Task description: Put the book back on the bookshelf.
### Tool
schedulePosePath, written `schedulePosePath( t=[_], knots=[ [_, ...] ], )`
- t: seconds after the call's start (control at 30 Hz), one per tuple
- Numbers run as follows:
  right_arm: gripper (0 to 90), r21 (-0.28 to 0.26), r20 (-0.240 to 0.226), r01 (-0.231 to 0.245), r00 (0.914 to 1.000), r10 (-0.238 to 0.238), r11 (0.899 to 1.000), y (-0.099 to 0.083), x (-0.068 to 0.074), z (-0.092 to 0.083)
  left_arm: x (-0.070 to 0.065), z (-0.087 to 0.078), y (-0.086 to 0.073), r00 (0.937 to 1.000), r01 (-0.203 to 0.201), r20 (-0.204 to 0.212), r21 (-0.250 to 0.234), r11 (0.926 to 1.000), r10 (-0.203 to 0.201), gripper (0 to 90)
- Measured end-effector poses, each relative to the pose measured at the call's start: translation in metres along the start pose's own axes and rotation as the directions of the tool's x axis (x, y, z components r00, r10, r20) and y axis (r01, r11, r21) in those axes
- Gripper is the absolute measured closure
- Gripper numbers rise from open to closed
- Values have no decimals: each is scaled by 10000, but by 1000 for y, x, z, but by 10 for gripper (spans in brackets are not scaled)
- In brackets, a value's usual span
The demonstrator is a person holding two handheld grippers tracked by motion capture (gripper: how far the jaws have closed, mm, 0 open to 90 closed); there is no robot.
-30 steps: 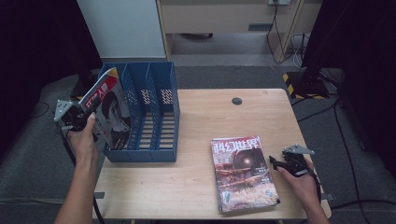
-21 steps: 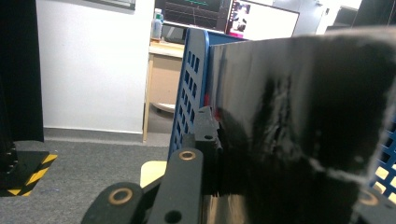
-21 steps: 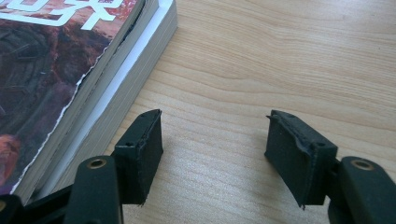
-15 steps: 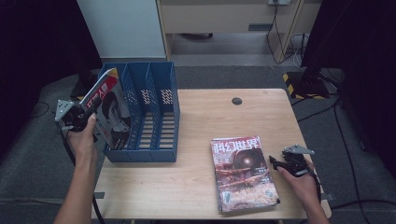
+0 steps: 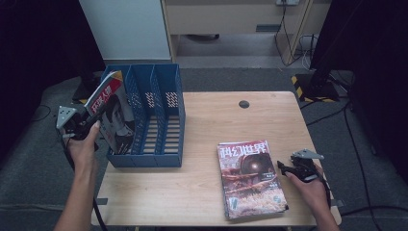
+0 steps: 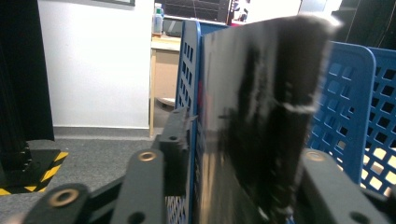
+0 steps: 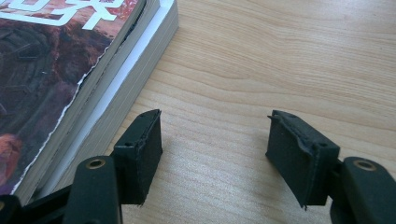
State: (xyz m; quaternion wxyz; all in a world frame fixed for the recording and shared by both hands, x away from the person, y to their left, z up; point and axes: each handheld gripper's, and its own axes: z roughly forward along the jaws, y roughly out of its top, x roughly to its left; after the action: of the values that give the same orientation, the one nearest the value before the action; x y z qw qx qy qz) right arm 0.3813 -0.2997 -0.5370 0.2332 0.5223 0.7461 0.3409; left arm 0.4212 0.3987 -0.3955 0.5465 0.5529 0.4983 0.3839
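A magazine (image 5: pixel 113 113) with a red-and-white cover leans in the leftmost slot of the blue file rack (image 5: pixel 159 110). My left gripper (image 5: pixel 95 119) is at the magazine's outer edge, and its jaws have just been opening. In the left gripper view the dark magazine (image 6: pixel 261 116) stands between the parted jaws of the left gripper (image 6: pixel 247 140), with a gap at the left pad. A stack of magazines (image 5: pixel 250 178) lies flat at the table's front right. My right gripper (image 5: pixel 284 168) rests open beside the stack's right edge. Bare wood lies between the right gripper's (image 7: pixel 215 140) pads, next to the stack (image 7: pixel 70 70).
The rack's two other slots (image 5: pixel 166 103) hold nothing. A round black grommet (image 5: pixel 244 103) sits in the wooden table (image 5: pixel 216 125) near its far edge. A white panel (image 5: pixel 125 29) and cables (image 5: pixel 288 29) stand behind the table.
The left hand has shifted slightly beside the rack. The magazine still leans in the leftmost slot. The right hand and the stack have not moved.
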Motion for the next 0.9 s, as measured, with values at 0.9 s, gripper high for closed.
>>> schedulePosePath(
  t=[0.9],
  knots=[
    [300,83,-95,107,9999,-106,9999,1,1,2,-25,-64,-38,9919,-1154,-374,1276,9851,1211,285]
  ],
)
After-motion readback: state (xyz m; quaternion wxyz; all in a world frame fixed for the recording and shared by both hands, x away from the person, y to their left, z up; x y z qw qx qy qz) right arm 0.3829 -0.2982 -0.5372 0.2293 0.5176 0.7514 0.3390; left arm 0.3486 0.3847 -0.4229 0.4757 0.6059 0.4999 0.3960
